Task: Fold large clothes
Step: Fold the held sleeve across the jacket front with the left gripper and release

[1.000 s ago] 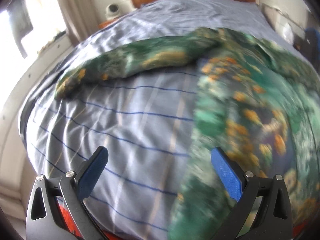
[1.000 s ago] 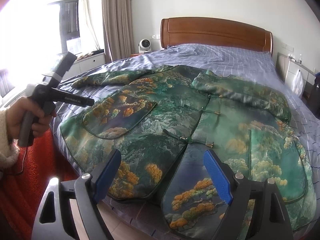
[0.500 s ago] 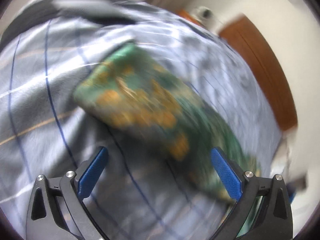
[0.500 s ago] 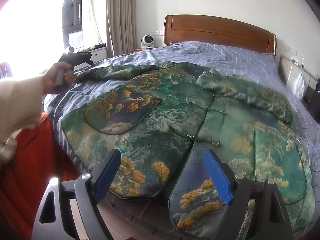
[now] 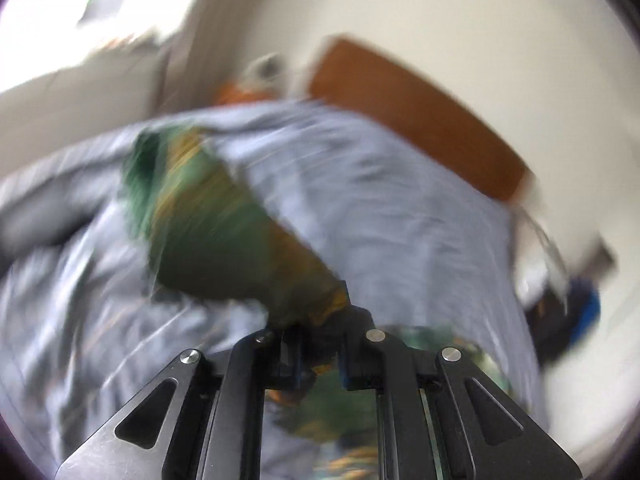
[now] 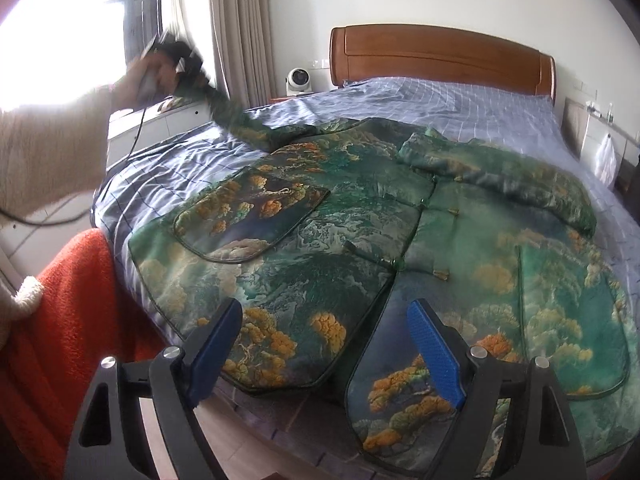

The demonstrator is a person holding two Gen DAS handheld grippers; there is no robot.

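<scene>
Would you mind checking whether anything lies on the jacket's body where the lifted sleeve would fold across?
Nothing visible does. The left gripper holds the sleeve raised, and the jacket front lies bare on the bed.

Jacket (image 6: 360, 248) on bed (image 6: 460, 96)

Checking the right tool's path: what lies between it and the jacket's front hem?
Nothing; in the right wrist view the open right tool hovers directly over the jacket.

The left gripper (image 5: 316, 344) is clamped on the green sleeve (image 5: 208, 216). The sleeve hangs over the grey bedsheet (image 5: 400, 208). The view is blurred.
</scene>
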